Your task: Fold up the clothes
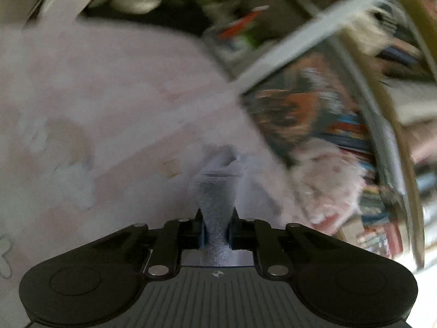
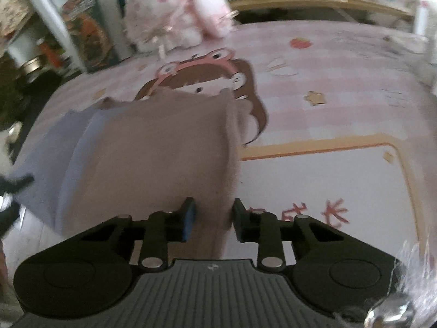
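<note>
A brownish-pink garment [image 2: 164,153] lies spread across the pink cartoon table mat [image 2: 327,104]. Its near edge runs up between the fingers of my right gripper [image 2: 213,202], which is shut on it. A pale lavender cloth [image 2: 52,150] sticks out from under the garment on the left. In the blurred left wrist view, my left gripper [image 1: 217,213] is shut on a bunched strip of that lavender cloth [image 1: 218,191], above the mat [image 1: 95,95]. A dark shape [image 2: 15,184] at the lavender cloth's left corner may be the left gripper.
A white and pink plush toy [image 2: 177,13] [image 1: 327,180] sits at the mat's far edge. Behind it stand books and boxes [image 2: 90,27] on a white-framed shelf [image 1: 314,38]. A wooden ledge [image 2: 314,2] runs along the back. Crinkled clear plastic [image 2: 409,273] lies at the near right.
</note>
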